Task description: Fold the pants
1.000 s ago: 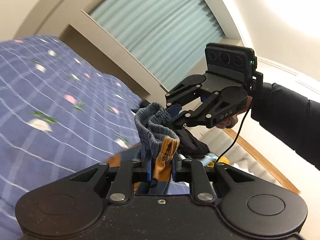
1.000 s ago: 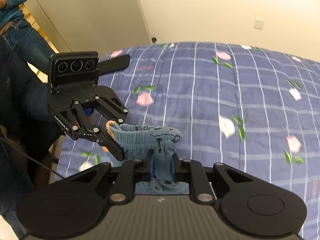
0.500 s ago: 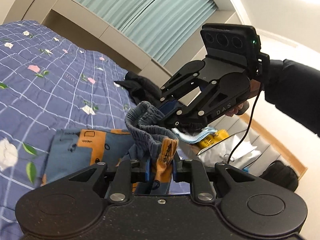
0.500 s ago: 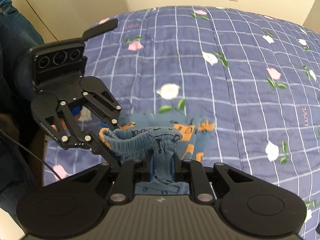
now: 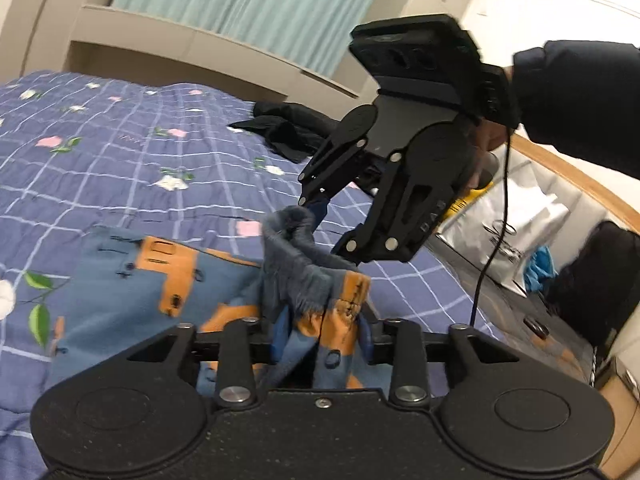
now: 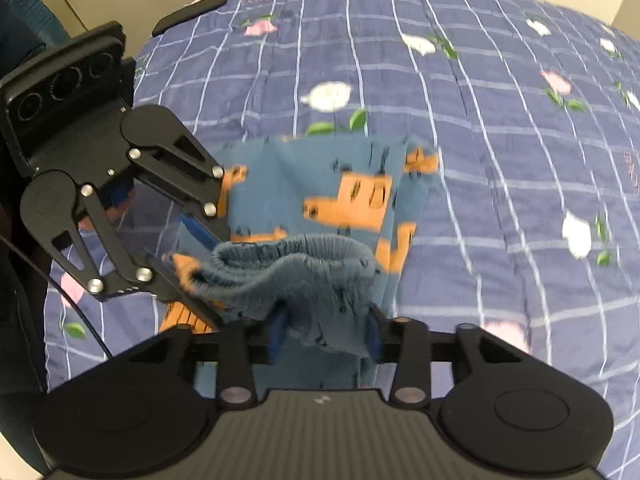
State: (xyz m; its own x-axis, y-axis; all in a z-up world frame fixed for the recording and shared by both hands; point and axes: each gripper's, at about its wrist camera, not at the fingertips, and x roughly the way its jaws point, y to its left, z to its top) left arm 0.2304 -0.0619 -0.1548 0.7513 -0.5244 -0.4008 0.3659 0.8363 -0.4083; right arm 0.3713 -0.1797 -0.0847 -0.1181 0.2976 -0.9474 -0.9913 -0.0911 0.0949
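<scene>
The pants (image 6: 344,184) are small, blue with orange patches and a gathered elastic waistband (image 6: 292,264). Their legs lie flat on the bed; the waistband end is lifted above them. My left gripper (image 5: 324,320) is shut on one end of the waistband (image 5: 304,264). My right gripper (image 6: 326,328) is shut on the other end. The two grippers are close together, each seen in the other's view: the right gripper (image 5: 316,204) and the left gripper (image 6: 188,280). The pants' legs also show in the left wrist view (image 5: 132,264).
The bed has a blue checked quilt with flowers (image 6: 500,120). A black garment (image 5: 288,128) lies on its far side. Beyond the bed edge are a white bag (image 5: 516,220), a dark bag (image 5: 600,280) and a wooden frame. A dark flat object (image 6: 188,14) lies near the bed's far corner.
Both grippers have swung down toward the bed with the waistband. The pants' legs, hanging before, now lie spread on the quilt.
</scene>
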